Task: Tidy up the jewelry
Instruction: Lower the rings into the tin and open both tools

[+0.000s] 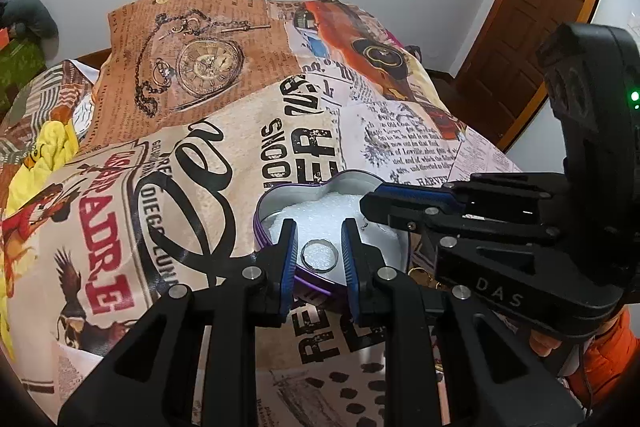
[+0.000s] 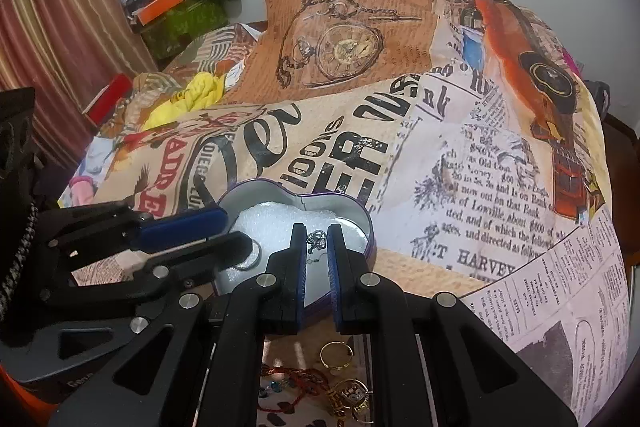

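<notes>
while both grippers hang over heart tin (image 1: 276, 197), left gripper (image 1: 319, 254) grips silver ring (image 1: 319, 255) above its foam; right gripper (image 2: 317, 247) pinches silver earring (image 2: 316, 239), apparently for drop-off inside.

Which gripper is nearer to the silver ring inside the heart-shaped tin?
Left. The left gripper has the silver ring between its fingers, above the tin's white padding. The right gripper is farther along the tin, beside a small silver piece.
</notes>
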`<action>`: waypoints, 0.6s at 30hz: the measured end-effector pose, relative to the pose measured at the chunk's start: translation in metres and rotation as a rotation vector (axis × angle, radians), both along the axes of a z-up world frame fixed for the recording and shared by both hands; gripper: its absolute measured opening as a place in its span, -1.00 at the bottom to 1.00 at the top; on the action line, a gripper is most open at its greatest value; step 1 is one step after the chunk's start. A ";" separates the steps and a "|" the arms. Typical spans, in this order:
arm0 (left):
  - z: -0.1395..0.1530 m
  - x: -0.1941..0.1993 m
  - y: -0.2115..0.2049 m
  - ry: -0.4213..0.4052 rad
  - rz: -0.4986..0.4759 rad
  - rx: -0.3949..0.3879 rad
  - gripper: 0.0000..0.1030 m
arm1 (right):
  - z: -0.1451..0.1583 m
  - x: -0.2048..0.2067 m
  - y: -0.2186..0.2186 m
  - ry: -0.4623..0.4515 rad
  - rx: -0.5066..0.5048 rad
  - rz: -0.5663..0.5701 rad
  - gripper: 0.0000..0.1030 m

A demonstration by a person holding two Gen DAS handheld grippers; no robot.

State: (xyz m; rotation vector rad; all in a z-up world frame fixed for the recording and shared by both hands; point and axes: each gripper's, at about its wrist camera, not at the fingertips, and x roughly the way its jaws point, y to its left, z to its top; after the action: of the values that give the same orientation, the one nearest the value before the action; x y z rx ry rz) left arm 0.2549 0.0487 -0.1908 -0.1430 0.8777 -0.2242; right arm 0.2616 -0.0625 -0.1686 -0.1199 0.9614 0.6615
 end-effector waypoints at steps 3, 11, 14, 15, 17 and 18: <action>0.004 -0.002 0.001 -0.008 0.002 0.008 -0.59 | 0.001 -0.002 0.002 -0.011 -0.011 0.007 -0.82; 0.021 -0.012 0.009 -0.036 0.031 0.010 -0.59 | 0.005 -0.005 0.004 -0.021 -0.047 0.004 -0.65; 0.028 -0.016 0.011 -0.046 0.043 0.011 -0.59 | 0.010 -0.010 0.003 -0.042 -0.055 0.000 -0.57; 0.030 -0.018 0.011 -0.052 0.047 0.013 -0.59 | 0.012 -0.012 0.003 -0.048 -0.057 -0.001 -0.57; 0.035 -0.022 0.011 -0.062 0.052 0.021 -0.59 | 0.018 -0.016 0.002 -0.062 -0.058 -0.003 -0.57; 0.037 -0.023 0.010 -0.065 0.053 0.023 -0.59 | 0.022 -0.018 0.001 -0.068 -0.056 -0.006 -0.57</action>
State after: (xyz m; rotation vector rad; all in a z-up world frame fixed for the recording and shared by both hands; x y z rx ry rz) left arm 0.2315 0.0591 -0.1540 -0.1362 0.8102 -0.1684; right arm 0.2434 -0.0613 -0.1469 -0.1880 0.9146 0.6219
